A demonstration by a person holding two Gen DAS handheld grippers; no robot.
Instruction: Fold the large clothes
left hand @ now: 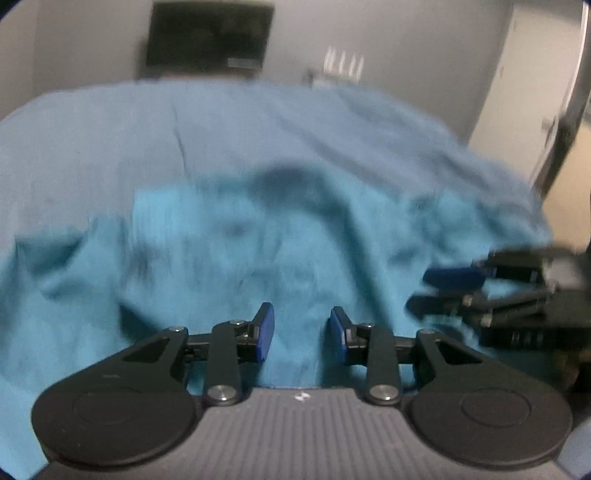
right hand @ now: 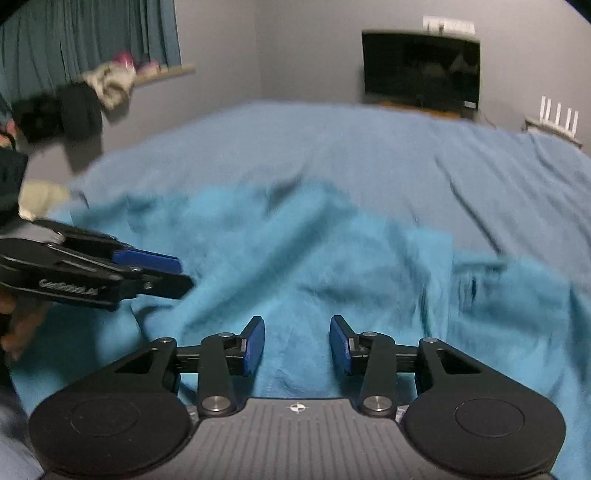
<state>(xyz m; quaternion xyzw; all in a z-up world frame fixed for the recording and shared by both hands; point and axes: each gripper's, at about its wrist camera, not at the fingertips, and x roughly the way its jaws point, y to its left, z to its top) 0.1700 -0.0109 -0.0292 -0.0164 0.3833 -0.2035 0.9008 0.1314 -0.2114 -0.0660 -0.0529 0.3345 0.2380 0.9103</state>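
A large turquoise garment (left hand: 236,251) lies rumpled on the blue bedspread (left hand: 147,129); it also shows in the right wrist view (right hand: 295,266). My left gripper (left hand: 301,332) is open just above the cloth, nothing between its blue pads. My right gripper (right hand: 297,343) is open too, over the garment's near part. Each gripper shows in the other's view: the right one (left hand: 443,291) at the right edge, the left one (right hand: 166,273) at the left edge, both beside the cloth. Both views are motion-blurred.
A dark TV (right hand: 421,70) hangs on the far wall beyond the bed (right hand: 369,147). A shelf with clothes (right hand: 110,81) and teal curtains (right hand: 92,33) are at the back left. A white router (right hand: 554,114) sits at the right. A door (left hand: 524,92) stands at the right.
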